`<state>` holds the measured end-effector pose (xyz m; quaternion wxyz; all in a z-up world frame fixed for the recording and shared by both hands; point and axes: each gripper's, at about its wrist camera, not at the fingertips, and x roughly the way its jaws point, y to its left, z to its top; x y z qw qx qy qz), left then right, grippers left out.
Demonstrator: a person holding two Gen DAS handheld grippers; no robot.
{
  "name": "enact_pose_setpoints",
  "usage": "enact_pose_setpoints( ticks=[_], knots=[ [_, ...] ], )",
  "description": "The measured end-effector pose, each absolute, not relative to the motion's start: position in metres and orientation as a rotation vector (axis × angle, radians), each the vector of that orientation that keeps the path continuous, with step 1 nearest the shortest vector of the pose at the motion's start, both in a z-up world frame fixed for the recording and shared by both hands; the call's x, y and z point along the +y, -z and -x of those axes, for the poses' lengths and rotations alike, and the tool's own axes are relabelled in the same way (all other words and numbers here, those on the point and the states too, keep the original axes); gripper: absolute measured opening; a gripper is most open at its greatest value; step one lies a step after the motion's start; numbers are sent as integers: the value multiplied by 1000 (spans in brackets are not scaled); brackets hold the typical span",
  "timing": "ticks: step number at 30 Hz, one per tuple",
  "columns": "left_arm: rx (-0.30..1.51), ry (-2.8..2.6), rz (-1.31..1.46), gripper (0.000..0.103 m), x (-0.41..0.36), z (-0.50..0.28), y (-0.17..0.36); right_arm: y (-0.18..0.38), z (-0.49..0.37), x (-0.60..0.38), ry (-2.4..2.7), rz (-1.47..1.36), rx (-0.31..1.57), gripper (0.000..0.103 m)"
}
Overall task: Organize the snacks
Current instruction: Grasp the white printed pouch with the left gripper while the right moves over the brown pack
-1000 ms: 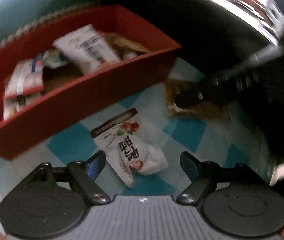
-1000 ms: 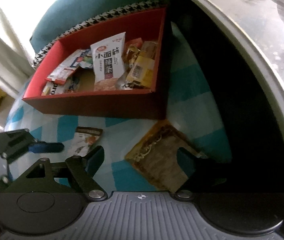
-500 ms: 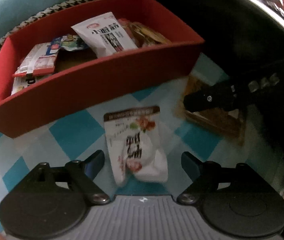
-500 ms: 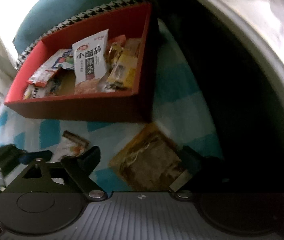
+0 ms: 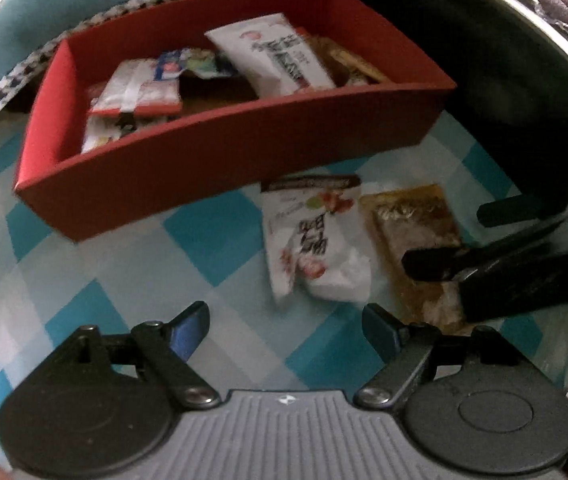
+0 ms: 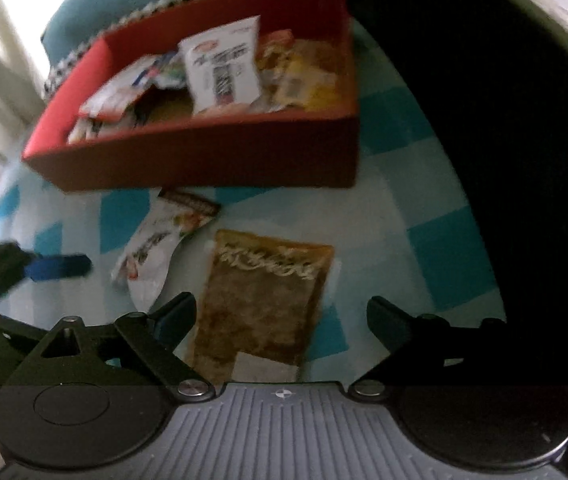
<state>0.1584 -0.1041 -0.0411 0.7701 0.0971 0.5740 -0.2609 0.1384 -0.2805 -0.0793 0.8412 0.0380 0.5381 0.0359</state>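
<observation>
Red box [image 5: 211, 160] fills the upper frame, holding several packets; two packets lie loose below it on the checked surface [image 5: 219, 264]. Right gripper [image 6: 279, 320], jaws wide and empty, should straddle the brown packet [image 6: 259, 300] squarely; left gripper [image 5: 284, 326], jaws wide and empty, takes the white packet [image 5: 308, 240].

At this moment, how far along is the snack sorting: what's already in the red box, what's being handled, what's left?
Done: several packets already lie in the red box. In hand: nothing held; the right gripper is open above the brown packet, and the left gripper is open, just short of the white packet. Left: both packets lie on the checked cloth and need boxing.
</observation>
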Motion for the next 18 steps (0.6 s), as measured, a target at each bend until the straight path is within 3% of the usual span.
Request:
enact_pose_setpoints(
  ticks=[3,13,16,18],
  knots=[
    [1251,548,-238,76,-97,-157,44,88,-140,-266,-46,-17,1128,103],
    [1201,519,-171,77,-65,-163,18,97,-140,-256,-36,41,1118,103],
    [1197,518,-145,77,-61,-166,15,93,-133,-263,-44,55,1126,92],
    [1199,524,-143,77,-65,-168,16,87,-129,-270,-39,41,1130,76]
  ],
)
